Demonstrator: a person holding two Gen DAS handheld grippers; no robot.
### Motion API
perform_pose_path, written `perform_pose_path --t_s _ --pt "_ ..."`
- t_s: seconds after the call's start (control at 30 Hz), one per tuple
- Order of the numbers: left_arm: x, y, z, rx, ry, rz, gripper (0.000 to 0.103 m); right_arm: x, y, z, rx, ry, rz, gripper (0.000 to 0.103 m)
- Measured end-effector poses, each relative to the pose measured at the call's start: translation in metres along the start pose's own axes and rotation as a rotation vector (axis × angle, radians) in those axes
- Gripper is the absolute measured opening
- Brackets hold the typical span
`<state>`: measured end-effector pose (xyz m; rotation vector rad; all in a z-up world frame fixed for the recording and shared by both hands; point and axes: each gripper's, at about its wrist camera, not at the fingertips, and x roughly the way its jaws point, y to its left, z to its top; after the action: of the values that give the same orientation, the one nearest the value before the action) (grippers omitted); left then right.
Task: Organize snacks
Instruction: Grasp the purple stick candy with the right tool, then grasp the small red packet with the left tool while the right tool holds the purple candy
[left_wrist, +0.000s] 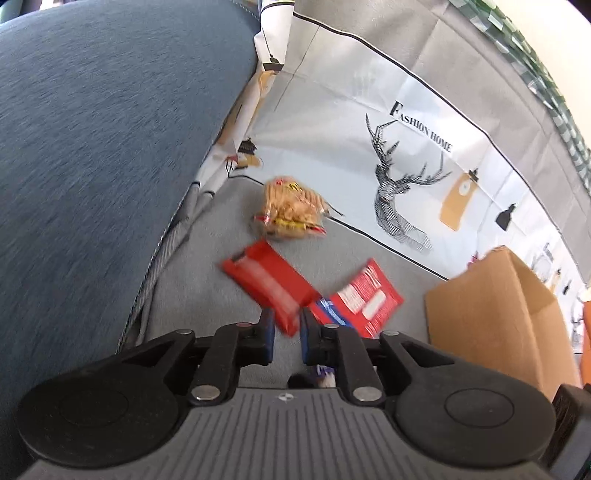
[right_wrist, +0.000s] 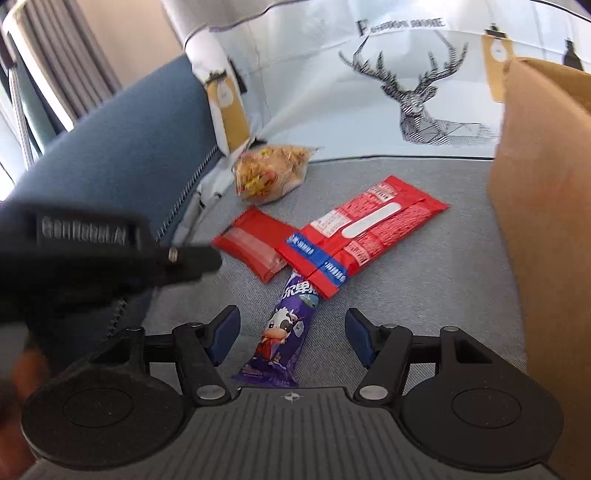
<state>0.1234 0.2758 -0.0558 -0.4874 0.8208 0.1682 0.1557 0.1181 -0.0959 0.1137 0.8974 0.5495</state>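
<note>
Several snacks lie on a grey cloth (right_wrist: 424, 280). A small red packet (left_wrist: 271, 282) (right_wrist: 255, 245) has its near corner between the fingers of my left gripper (left_wrist: 287, 334), which is nearly closed around it. A long red packet with a blue end (left_wrist: 364, 299) (right_wrist: 365, 236) lies to its right. A purple cow-print bar (right_wrist: 282, 332) lies between the open fingers of my right gripper (right_wrist: 291, 338), which is empty. A clear bag of orange snacks (left_wrist: 291, 210) (right_wrist: 271, 171) lies farther back.
A brown cardboard box (left_wrist: 509, 317) (right_wrist: 546, 206) stands at the right. A blue cushion (left_wrist: 92, 166) (right_wrist: 122, 147) rises at the left. A deer-print cloth (left_wrist: 399, 192) (right_wrist: 417, 99) covers the back. The left gripper's body (right_wrist: 92, 251) shows at left in the right wrist view.
</note>
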Motion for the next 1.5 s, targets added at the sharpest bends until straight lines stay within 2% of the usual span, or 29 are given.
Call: perform_pose_path --t_s 0.03,0.1,0.13,0.17,0.27,0.33,0.4,0.5,0.63,0.73,0.8,0.87,0.97,1.0,1.03,1.1,1.2,1.37,1.5 --pt "0.005 0.000 0.001 -0.002 -0.002 0.006 0.027 0.005 0.002 -0.001 -0.023 0.011 -0.010 0.059" --pt "0.016 -0.001 0.002 0.003 0.007 0.019 0.036 0.007 0.006 -0.003 -0.087 -0.002 -0.058 0.041" --pt "0.021 -0.003 0.002 0.020 0.014 0.030 0.039 0.007 0.007 -0.003 -0.109 -0.001 -0.072 0.022" --pt "0.025 -0.004 0.002 0.041 0.014 0.049 0.040 0.005 0.005 -0.004 -0.104 0.003 -0.068 0.018" --pt "0.035 -0.008 0.003 0.107 -0.002 0.101 0.045 -0.003 0.000 -0.006 -0.091 0.015 -0.077 0.016" --pt "0.038 -0.010 0.005 0.139 -0.029 0.129 0.062 -0.010 0.000 -0.009 -0.119 0.031 -0.108 0.016" --pt "0.043 -0.010 0.006 0.134 -0.030 0.124 0.070 -0.015 0.006 -0.012 -0.128 0.067 -0.126 0.016" --pt "0.051 -0.013 0.009 0.118 -0.025 0.167 0.073 -0.026 0.008 -0.016 -0.110 0.099 -0.141 0.016" --pt "0.064 -0.019 0.011 0.102 -0.024 0.187 0.085 -0.026 0.005 -0.017 -0.107 0.112 -0.112 0.021" --pt "0.075 -0.036 0.005 0.189 -0.018 0.231 0.092 -0.022 0.007 -0.017 -0.126 0.098 -0.112 0.030" --pt "0.080 -0.046 0.000 0.255 -0.016 0.281 0.092 -0.018 0.007 -0.015 -0.142 0.087 -0.125 0.032" --pt "0.081 -0.051 -0.004 0.276 -0.023 0.296 0.087 -0.016 0.007 -0.014 -0.144 0.080 -0.133 0.032" --pt "0.075 -0.051 -0.004 0.278 -0.030 0.287 0.056 -0.015 0.009 -0.014 -0.177 0.070 -0.144 0.031" --pt "0.072 -0.051 -0.005 0.273 -0.029 0.279 0.033 -0.016 0.010 -0.015 -0.185 0.068 -0.144 0.029" --pt "0.070 -0.050 -0.005 0.266 -0.025 0.272 0.013 -0.017 0.010 -0.016 -0.189 0.068 -0.140 0.023" --pt "0.065 -0.046 -0.005 0.232 -0.005 0.245 0.005 -0.021 0.009 -0.017 -0.193 0.068 -0.127 0.020" --pt "0.053 -0.036 -0.008 0.188 0.019 0.226 0.001 -0.027 0.006 -0.019 -0.170 0.074 -0.101 0.019" --pt "0.021 -0.020 -0.016 0.089 0.045 0.191 0.000 -0.044 0.005 -0.033 -0.156 0.085 -0.066 0.018" --pt "-0.008 -0.019 -0.032 0.093 0.076 0.177 0.000 -0.061 0.009 -0.049 -0.169 0.086 -0.044 0.018"
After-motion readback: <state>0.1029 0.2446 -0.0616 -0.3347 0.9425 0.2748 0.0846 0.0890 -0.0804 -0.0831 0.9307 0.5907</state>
